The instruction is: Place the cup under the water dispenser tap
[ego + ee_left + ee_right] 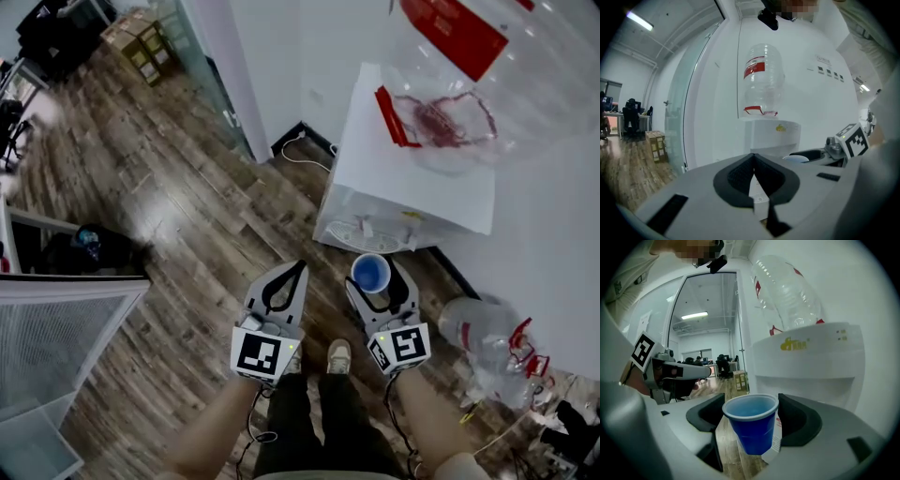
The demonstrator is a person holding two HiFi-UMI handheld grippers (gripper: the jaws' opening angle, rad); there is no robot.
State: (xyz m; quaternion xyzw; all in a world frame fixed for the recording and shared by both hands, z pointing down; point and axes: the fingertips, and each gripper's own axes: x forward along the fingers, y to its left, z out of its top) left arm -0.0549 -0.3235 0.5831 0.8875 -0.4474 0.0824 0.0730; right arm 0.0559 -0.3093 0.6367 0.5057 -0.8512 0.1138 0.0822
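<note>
A blue plastic cup (pixel 371 274) (pixel 752 423) stands upright between the jaws of my right gripper (pixel 378 281) (pixel 751 420), which is shut on its sides. It hangs just in front of the white water dispenser (pixel 412 178) (pixel 811 362), short of the recess below the dispenser's front panel. A clear water bottle (pixel 487 84) (pixel 787 291) sits upside down on top of the dispenser. My left gripper (pixel 295 270) (pixel 754 176) hovers beside the right one, its jaws shut with nothing between them. The left gripper view shows the dispenser (pixel 771 136) ahead.
An empty clear bottle (pixel 478 328) lies on the wooden floor right of the dispenser. A cable (pixel 309 155) runs along the wall base. A glass partition and cardboard boxes (pixel 136 42) stand at far left, a mesh panel (pixel 56 328) at near left. The person's shoes (pixel 337 356) are below the grippers.
</note>
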